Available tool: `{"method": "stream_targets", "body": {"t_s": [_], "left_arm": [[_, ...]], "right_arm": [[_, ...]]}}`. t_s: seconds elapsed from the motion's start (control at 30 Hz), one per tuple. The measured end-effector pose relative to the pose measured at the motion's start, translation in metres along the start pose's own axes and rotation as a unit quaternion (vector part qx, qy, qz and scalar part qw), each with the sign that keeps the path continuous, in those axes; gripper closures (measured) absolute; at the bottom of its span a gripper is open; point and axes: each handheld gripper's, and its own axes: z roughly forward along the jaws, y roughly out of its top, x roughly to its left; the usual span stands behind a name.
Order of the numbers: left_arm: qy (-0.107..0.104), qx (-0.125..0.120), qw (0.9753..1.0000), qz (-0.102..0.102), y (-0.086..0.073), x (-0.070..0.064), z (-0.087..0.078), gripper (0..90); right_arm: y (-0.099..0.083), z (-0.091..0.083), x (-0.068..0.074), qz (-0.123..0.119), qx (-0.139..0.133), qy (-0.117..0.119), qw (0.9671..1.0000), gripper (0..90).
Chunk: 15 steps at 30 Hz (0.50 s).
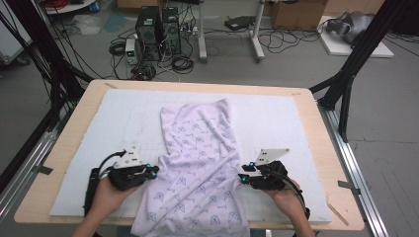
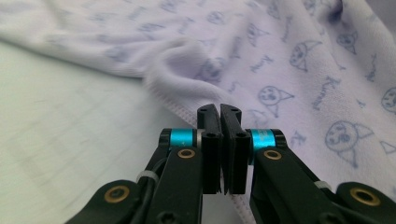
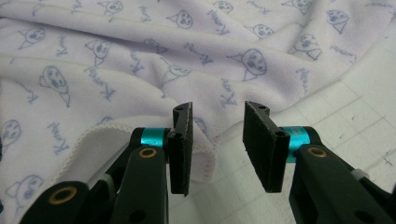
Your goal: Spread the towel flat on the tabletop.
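Evidently the work in hand is taking hold of a lilac printed cloth (image 1: 200, 163) by its two side edges, most likely to spread or fold it. The cloth lies rumpled down the middle of a pale mat (image 1: 276, 118) on the table (image 1: 316, 113), its near end hanging over the table's front edge and its far end reaching toward the middle of the mat.

At the cloth's left edge, the left gripper (image 2: 219, 112) has its jaws pressed together, and the stitched hem (image 2: 180, 105) runs down beside them and under the gripper. Whether any fabric is caught between the pads cannot be told from the left gripper view. In the high view this gripper (image 1: 152, 171) touches the cloth's left side.

On the other side, the right gripper (image 3: 217, 128) has its jaws spread wide, with the hemmed corner of the cloth (image 3: 205, 149) lying just ahead of its left jaw and the gridded mat (image 3: 327, 107) under the gap. So that side's grasp is not yet made.

As I judge it, the next move calls for the right gripper to slide a little toward the cloth so the hem passes between the pads, then close. Both grips should sit at like heights on the edges, or the cloth will pull askew when lifted.
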Motion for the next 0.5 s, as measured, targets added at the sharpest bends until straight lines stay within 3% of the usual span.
{"method": "stream_targets", "body": {"t_s": [0.23,0.33,0.4,0.5], "left_arm": [[0.028,0.013,0.9995,0.004,-0.011,0.006,-0.043,86.9],[0.007,0.021,0.9997,-0.005,-0.020,0.005,-0.042,84.8],[0.001,0.020,0.9997,-0.011,-0.023,0.003,-0.035,70.9],[-0.016,0.020,0.9996,-0.012,-0.026,-0.002,-0.018,65.3]], "right_arm": [[0.006,0.001,0.011,-0.012,-0.012,0.025,0.9995,62.6],[0.011,0.003,0.016,-0.019,-0.017,0.037,0.9990,60.8],[0.014,0.006,0.019,-0.018,-0.023,0.057,0.9980,59.0],[0.016,0.016,0.024,-0.034,0.002,0.059,0.9977,58.9]]}}
